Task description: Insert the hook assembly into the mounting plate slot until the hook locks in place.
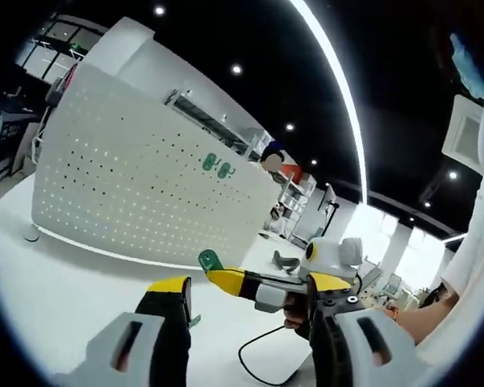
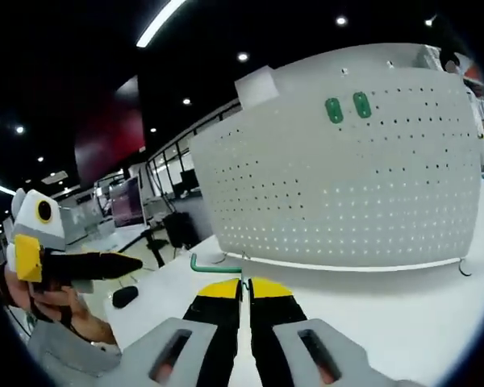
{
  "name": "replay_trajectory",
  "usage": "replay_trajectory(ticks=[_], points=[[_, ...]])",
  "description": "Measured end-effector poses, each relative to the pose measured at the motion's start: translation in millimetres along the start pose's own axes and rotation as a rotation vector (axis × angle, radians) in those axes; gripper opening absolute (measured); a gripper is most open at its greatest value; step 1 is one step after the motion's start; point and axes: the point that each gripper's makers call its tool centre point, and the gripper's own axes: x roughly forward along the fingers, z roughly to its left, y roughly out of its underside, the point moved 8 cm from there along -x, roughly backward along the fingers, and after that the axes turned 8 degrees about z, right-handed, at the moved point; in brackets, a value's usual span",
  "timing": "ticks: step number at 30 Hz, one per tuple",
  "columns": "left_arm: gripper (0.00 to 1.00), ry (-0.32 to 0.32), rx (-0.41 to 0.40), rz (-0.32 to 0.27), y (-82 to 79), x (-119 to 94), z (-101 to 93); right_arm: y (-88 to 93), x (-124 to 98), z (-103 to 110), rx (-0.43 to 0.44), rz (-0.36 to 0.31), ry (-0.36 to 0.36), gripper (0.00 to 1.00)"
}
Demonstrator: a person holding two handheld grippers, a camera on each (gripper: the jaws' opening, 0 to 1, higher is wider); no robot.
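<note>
In the left gripper view the left claw (image 1: 246, 294) stands open, empty, above the white table (image 1: 56, 266); the right claw (image 1: 226, 280) reaches in holding a green hook (image 1: 209, 260) before the upright pegboard (image 1: 137, 177).

In the right gripper view the right claw (image 2: 244, 284) is clamped on the green hook (image 2: 212, 266), short of the pegboard (image 2: 347, 185), where two green hooks (image 2: 347, 107) already hang.

Pegboard (image 2: 347, 185) matt white perforated metal; hook (image 2: 214, 266) glossy green; table (image 2: 403, 314) smooth white.

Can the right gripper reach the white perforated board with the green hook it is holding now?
Probably yes. The right gripper is shut on the green hook, and the perforated board stands upright ahead on the white table. Nothing appears to block the way.
</note>
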Motion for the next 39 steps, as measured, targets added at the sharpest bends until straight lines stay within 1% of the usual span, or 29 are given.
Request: replay_trajectory(ticks=[1,5,8,10,13,16,21,22,23,26,28,31,33,37,39], points=[[0.58,0.004,-0.01,0.002,0.3,0.7,0.0,-0.7,-0.1,1.7,-0.01,-0.009,-0.007,0.02],[0.57,0.001,-0.004,-0.006,-0.9,1.6,-1.7,-2.7,-1.6,8.8,-0.023,-0.026,-0.034,0.02],[0.52,-0.009,-0.012,-0.008,-0.8,1.3,-0.4,-4.6,-2.8,11.5,-0.038,-0.057,-0.047,0.02],[0.49,-0.017,-0.018,-0.005,-0.3,0.2,1.1,-4.8,-2.8,12.8,-0.04,-0.062,-0.057,0.02],[0.47,-0.027,-0.034,-0.017,-1.9,-1.9,3.1,-6.6,-4.0,14.6,-0.055,-0.073,-0.064,0.02],[0.44,-0.024,-0.049,-0.022,-3.4,-2.0,4.4,-9.9,-5.7,18.7,-0.069,-0.089,-0.084,0.02],[0.38,-0.011,-0.071,-0.039,-6.7,-0.4,2.2,-12.7,-7.4,24.2,-0.085,-0.1,-0.114,0.02],[0.37,-0.01,-0.073,-0.04,-7.1,-0.2,1.7,-12.9,-8.3,25.8,-0.092,-0.102,-0.116,0.02],[0.36,-0.01,-0.074,-0.042,-7.3,0.3,1.9,-13.2,-9.1,27.4,-0.12,-0.1,-0.115,0.02],[0.34,-0.014,-0.081,-0.043,-7.1,0.7,1.3,-13.9,-10.7,29.0,-0.104,-0.107,-0.137,0.02],[0.33,-0.019,-0.085,-0.045,-6.9,0.3,0.3,-14.5,-12.7,30.2,-0.117,-0.114,-0.139,0.02],[0.3,-0.022,-0.092,-0.053,-6.8,-0.5,-1.5,-16.6,-15.7,35.2,-0.131,-0.132,-0.173,0.02],[0.28,-0.021,-0.109,-0.053,-6.3,-0.3,-2.1,-16.2,-16.5,38.0,-0.157,-0.124,-0.178,0.02],[0.26,-0.023,-0.126,-0.057,-6.1,-0.1,-3.8,-15.5,-18.3,42.0,-0.161,-0.134,-0.193,0.02],[0.23,-0.02,-0.131,-0.062,-6.2,-0.4,-5.0,-15.3,-19.3,44.2,-0.167,-0.135,-0.195,0.02]])
